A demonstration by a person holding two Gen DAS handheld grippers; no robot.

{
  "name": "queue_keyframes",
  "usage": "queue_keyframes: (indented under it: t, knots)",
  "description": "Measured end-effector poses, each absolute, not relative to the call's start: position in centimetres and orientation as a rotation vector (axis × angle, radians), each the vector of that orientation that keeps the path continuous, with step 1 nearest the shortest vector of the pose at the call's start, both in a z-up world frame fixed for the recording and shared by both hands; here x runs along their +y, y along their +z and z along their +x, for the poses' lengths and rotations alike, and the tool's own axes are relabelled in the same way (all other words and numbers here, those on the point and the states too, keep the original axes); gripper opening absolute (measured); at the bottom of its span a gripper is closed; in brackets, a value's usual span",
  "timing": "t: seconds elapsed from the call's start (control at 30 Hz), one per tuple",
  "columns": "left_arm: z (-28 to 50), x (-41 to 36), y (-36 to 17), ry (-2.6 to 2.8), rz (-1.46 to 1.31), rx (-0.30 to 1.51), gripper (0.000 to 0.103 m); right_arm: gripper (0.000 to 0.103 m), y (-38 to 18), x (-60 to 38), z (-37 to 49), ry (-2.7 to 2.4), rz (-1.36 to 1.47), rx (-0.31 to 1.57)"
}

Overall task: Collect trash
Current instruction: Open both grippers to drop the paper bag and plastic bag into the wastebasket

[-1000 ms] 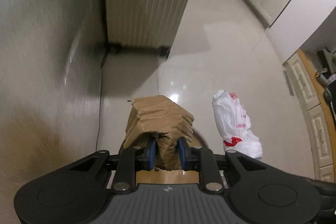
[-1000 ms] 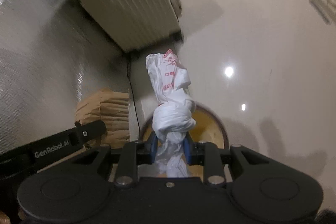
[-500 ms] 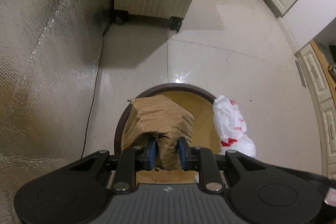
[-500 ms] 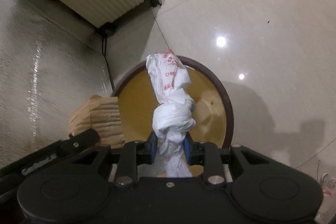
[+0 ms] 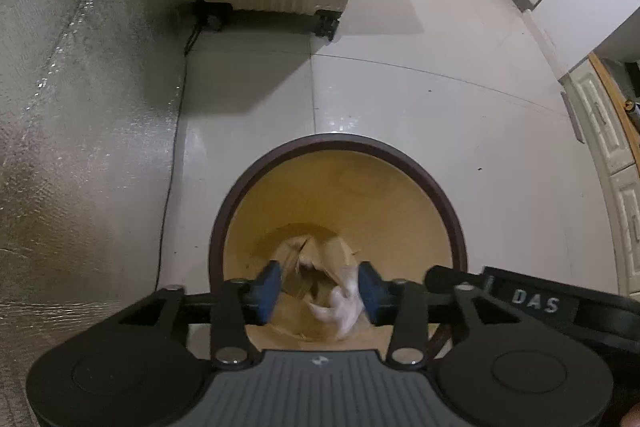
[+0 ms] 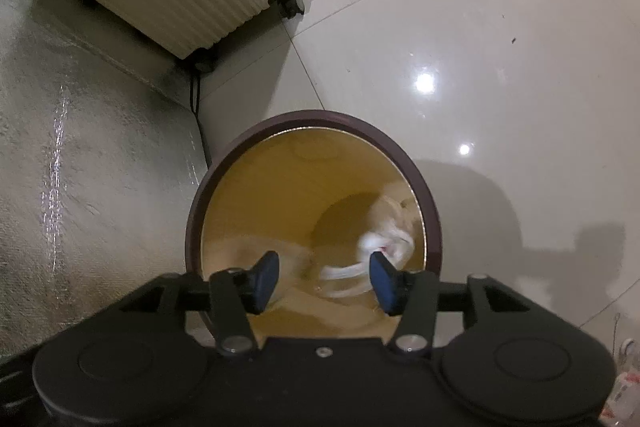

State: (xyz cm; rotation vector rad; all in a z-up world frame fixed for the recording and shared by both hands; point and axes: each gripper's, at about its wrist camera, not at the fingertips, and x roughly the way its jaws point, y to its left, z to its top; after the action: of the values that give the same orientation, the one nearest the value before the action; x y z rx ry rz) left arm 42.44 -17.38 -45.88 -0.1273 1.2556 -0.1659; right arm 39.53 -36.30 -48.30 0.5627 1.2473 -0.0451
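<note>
Now both jaws are opening, nothing gripped; paper bag (image 5: 308, 275) & plastic bag (image 6: 384, 247), light, soft, seen inside bin (image 5: 256, 179); regrip by knot if req'd.

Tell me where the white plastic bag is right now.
The white plastic bag is inside the round bin, blurred, toward its right wall in the right wrist view; in the left wrist view it lies beside the brown paper bag near the bottom.
</note>
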Motion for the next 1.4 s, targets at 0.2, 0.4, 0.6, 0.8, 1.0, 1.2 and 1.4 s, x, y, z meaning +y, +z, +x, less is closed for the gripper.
queue_keyframes:
  t: [0.2, 0.4, 0.6, 0.8, 1.0, 1.2, 1.4]
  knots:
    - [42.4, -16.9, -46.0, -0.124, -0.091, 1.292, 0.059, 0.051, -47.7, -36.8, 39.1, -0.065, 0.516, 1.244]
    - [41.7, -16.1, -44.5, -0.07, -0.038, 1.269, 0.079, 0.063, -46.2, -37.3, 38.5, -0.076, 0.471, 1.223]
    - [39.4, -15.7, -41.1, -0.026, -0.008, 1.218, 0.09, 0.084, -42.7, -37.9, 36.3, -0.085, 0.427, 1.182]
    - [36.0, -15.0, -36.8, -0.005, 0.015, 1.178, 0.098, 0.1, -38.1, -38.0, 32.8, -0.069, 0.382, 1.129]
    - [32.5, -14.0, -32.0, 0.019, 0.02, 1.14, 0.101, 0.103, -33.0, -37.4, 29.8, -0.049, 0.329, 1.07]
    - [29.3, -13.3, -26.3, 0.005, 0.017, 1.08, 0.102, 0.103, -27.2, -36.8, 26.4, -0.058, 0.268, 1.033]
    - [25.8, -12.9, -20.3, -0.014, 0.022, 1.029, 0.102, 0.103, -21.6, -36.9, 22.9, -0.064, 0.252, 0.97]
